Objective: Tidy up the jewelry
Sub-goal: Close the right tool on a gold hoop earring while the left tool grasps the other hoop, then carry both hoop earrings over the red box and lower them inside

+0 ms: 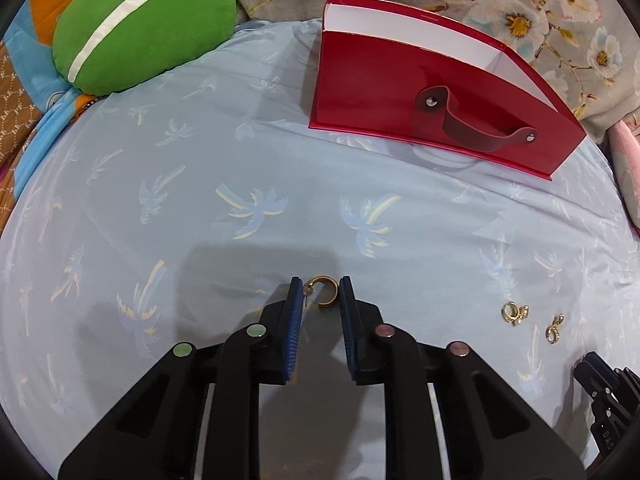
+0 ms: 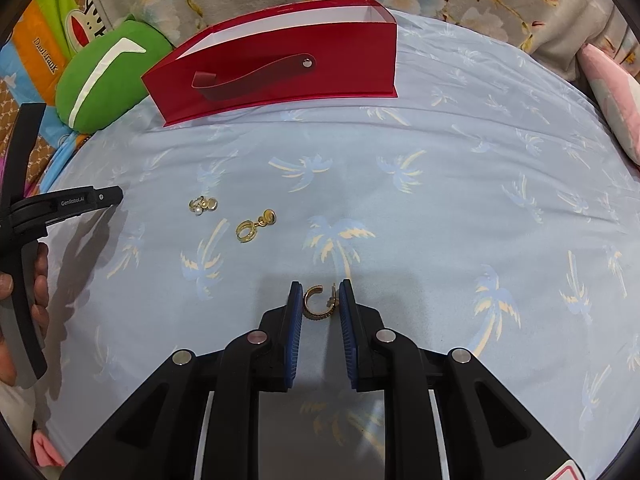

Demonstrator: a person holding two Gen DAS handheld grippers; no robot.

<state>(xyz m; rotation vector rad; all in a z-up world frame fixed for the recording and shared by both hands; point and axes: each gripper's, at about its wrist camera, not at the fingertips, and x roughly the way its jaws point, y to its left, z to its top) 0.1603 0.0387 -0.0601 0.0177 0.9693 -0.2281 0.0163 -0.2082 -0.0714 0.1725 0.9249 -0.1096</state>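
Note:
In the left wrist view a gold hoop earring (image 1: 323, 292) lies on the blue palm-print sheet between the tips of my left gripper (image 1: 320, 292), whose jaws are open around it. Two gold drop earrings (image 1: 514, 314) (image 1: 554, 330) lie to its right. In the right wrist view another gold hoop earring (image 2: 318, 302) lies between the open jaws of my right gripper (image 2: 320, 298). The two drop earrings (image 2: 204, 204) (image 2: 254, 226) lie ahead to the left. A red box with a strap handle (image 1: 432, 92) (image 2: 280, 68) stands open at the back.
A green cushion (image 1: 140, 28) (image 2: 108, 76) sits at the back left. A floral blanket (image 1: 520, 0) lies behind the box, a pink pillow (image 2: 612, 92) at right. The left gripper and the hand on it (image 2: 36, 240) show at the right view's left edge.

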